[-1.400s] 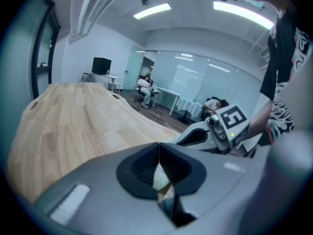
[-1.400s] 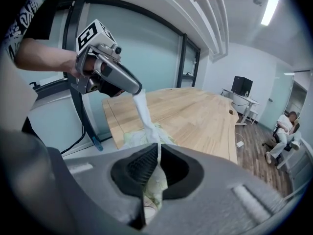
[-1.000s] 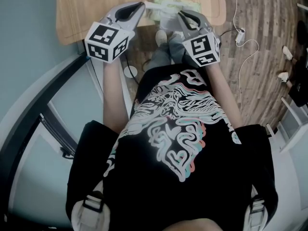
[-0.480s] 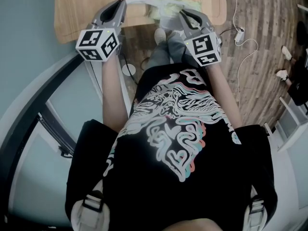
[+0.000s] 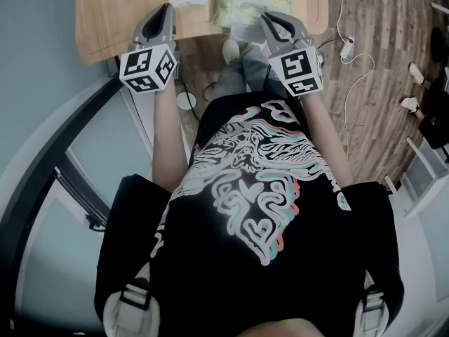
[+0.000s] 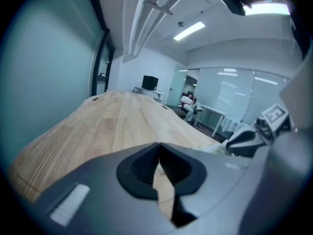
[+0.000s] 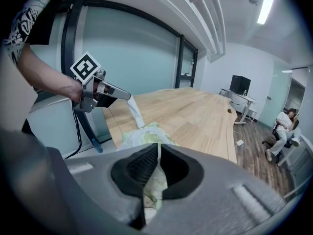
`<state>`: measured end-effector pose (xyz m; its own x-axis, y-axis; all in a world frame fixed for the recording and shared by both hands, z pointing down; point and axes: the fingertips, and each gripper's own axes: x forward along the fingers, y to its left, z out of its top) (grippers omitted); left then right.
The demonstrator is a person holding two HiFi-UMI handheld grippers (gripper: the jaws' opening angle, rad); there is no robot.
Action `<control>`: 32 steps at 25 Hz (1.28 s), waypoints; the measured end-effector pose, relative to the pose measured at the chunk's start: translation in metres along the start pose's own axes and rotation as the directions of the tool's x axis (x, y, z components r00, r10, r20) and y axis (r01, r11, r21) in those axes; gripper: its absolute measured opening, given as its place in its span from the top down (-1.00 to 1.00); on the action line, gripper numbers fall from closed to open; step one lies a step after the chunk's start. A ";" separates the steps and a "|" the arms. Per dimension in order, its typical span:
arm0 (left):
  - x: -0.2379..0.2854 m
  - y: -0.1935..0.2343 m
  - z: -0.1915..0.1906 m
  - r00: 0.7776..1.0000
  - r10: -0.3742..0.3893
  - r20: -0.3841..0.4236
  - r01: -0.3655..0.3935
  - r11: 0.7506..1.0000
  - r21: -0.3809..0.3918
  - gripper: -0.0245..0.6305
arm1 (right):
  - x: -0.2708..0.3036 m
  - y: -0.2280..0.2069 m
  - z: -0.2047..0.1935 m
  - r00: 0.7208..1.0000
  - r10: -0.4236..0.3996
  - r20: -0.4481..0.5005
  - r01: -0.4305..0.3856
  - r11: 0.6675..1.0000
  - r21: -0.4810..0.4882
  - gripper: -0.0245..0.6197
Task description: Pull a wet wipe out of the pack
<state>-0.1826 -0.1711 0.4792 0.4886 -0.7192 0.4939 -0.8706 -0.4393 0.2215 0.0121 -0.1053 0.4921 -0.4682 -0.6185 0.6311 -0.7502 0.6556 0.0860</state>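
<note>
Pack point(image 5: 242, 7) on the table point(image 5: 105, 20), by its near edge, right of centre; right gripper point(image 5: 265, 18) just before the pack, jaws closed on its near end; wet wipe point(image 5: 188, 2) left of the pack, left end pinched in the left gripper point(image 5: 168, 7); grippers well apart; plug point(image 5: 349, 48) on the floor point(image 5: 379, 118), right of the table.

No readable text, shirt print point(image 5: 252, 181) illegible
</note>
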 end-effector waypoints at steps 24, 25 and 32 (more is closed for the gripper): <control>0.005 -0.023 -0.018 1.000 -0.027 -0.014 0.028 0.996 0.085 0.48 | -0.032 -0.003 0.035 0.982 -0.092 0.165 0.077 0.993 0.094 0.87; 0.004 -0.023 -0.017 1.000 -0.027 -0.009 0.028 0.996 0.085 0.48 | -0.034 -0.004 0.036 0.980 -0.099 0.174 0.081 0.991 0.108 0.87; -0.009 -0.040 -0.001 0.997 -0.069 0.040 0.062 0.986 0.158 0.72 | -0.064 -0.012 0.044 0.954 -0.171 0.248 0.131 0.977 0.169 0.87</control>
<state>-0.1523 -0.1464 0.4671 0.5491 -0.7082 0.4437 -0.8188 -0.5622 0.1160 0.0301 -0.0924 0.4163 -0.4343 -0.8090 0.3960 -0.8729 0.4865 0.0366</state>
